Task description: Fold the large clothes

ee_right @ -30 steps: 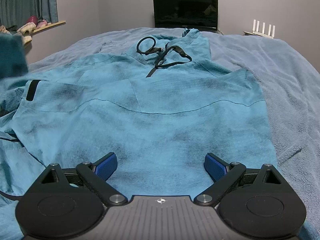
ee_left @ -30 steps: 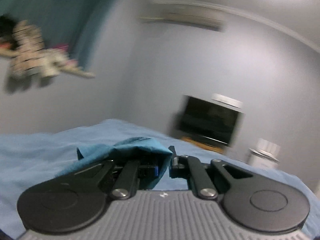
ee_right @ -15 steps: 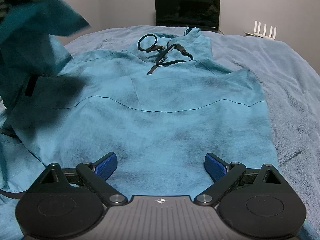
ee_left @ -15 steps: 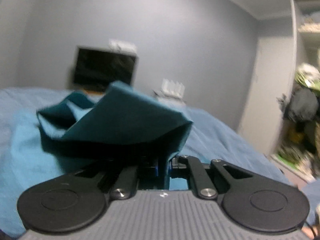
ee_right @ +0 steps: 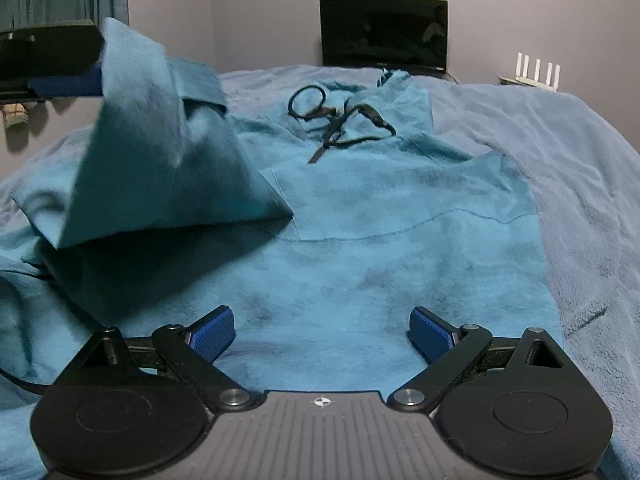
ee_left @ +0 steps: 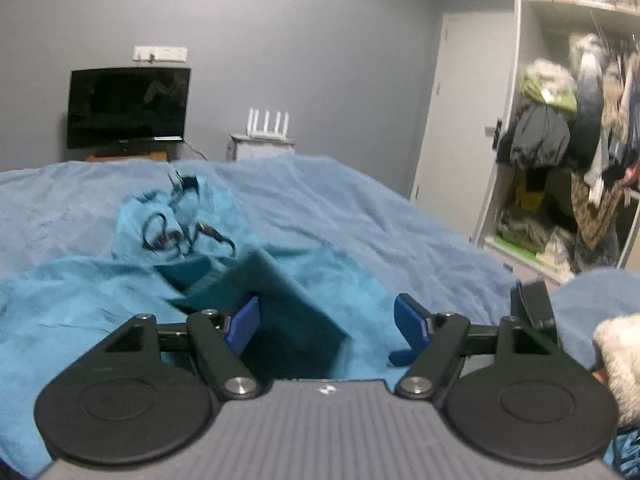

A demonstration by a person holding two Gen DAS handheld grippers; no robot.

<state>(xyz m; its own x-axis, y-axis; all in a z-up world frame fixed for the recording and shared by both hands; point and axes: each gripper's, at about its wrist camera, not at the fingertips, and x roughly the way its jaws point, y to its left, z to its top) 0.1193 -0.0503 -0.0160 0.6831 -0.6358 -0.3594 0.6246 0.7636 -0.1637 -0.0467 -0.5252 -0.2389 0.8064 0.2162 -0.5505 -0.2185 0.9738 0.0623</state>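
Room: grey walls, dark screen (ee_right: 383,32) ahead of my fingers; blue bedspread (ee_left: 360,208) is filling both views.
Garment: one teal hoodie (ee_right: 380,240) is lying flat under and ahead of the right gripper (ee_right: 320,338).
Change: the sleeve (ee_left: 280,304), clamped a second ago, is dropping between the left gripper (ee_left: 326,322) fingers as its jaws are opening.
Meaning: sleeve fold is landing, I judge.
Right: gaping, gripping nothing.
Count: one hoodie, two grippers.

Right tongs (ee_right: 322,334) gape over the teal hoodie (ee_right: 400,240); its blurred sleeve (ee_right: 160,160) seems airborne.
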